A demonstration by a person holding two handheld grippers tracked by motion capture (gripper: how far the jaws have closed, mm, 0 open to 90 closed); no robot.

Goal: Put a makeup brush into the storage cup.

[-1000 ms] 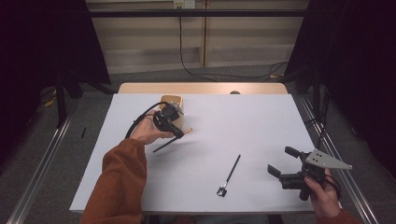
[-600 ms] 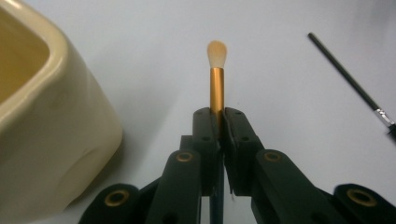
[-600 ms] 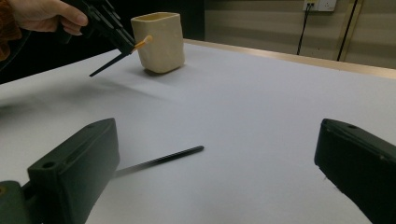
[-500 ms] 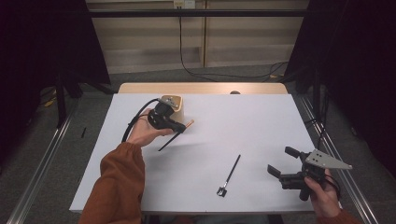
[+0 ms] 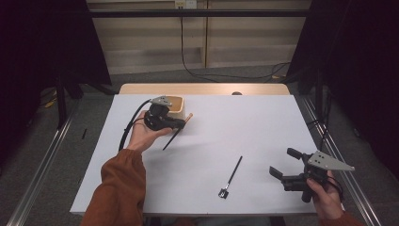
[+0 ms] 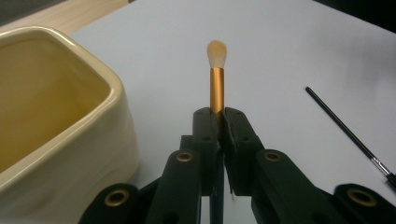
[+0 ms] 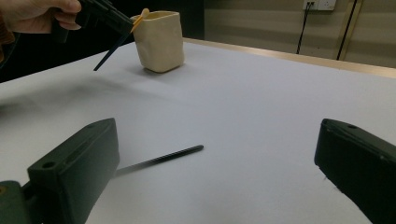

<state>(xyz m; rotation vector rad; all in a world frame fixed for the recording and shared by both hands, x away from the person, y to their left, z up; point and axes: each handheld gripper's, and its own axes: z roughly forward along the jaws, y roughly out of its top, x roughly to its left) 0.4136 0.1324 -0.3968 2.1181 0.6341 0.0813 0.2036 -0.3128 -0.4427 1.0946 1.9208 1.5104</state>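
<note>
From the high view we count two brushes and one cup (image 5: pixel 175 104) on the white table (image 5: pixel 263 127): the left gripper (image 5: pixel 181 123) holds one brush (image 5: pixel 172 139) up beside the cup, the right gripper (image 5: pixel 282 165) sits low at the table's near right corner, and a thin black brush (image 5: pixel 231 175) lies between them. The left gripper view gives us what's hidden there, jaws clamped tight on a gold ferrule (image 6: pixel 216 91) with a pale tuft, cup cut off at left. The right gripper view has its jaws spread wide, holding nothing, one partly hiding the black brush.
</note>
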